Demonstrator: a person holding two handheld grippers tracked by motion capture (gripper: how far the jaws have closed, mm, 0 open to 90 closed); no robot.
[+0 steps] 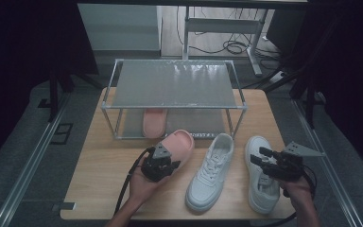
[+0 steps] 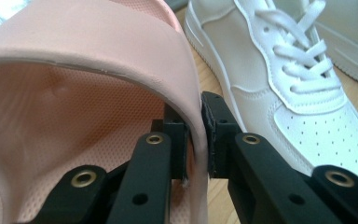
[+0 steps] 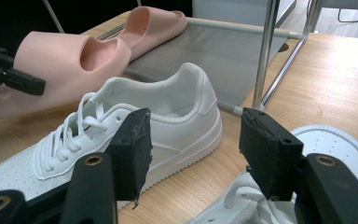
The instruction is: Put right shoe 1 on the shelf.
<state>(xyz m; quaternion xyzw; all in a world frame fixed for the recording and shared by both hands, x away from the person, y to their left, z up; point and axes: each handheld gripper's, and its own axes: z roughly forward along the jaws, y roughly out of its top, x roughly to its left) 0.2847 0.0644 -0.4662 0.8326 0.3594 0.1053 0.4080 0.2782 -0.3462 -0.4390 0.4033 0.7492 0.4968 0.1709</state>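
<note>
Presently the left gripper (image 1: 170, 163) is clamped on the side wall of a pink slide sandal (image 1: 177, 146), held just in front of the shoe rack (image 1: 174, 107). Right gripper (image 1: 261, 157) stands wide, empty, above a white sneaker (image 1: 261, 177); its mate (image 1: 211, 172) lies between.

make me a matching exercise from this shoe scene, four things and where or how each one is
Things:
1. pink slide in hand
2. second pink slide
3. left white sneaker
4. right gripper

States:
a. lies on the lower shelf of the shoe rack
b. open above the other white sneaker
c. strap pinched by the left gripper
d. lies on the table between the held slide and the other sneaker

Pairs: 1-c, 2-a, 3-d, 4-b
</note>
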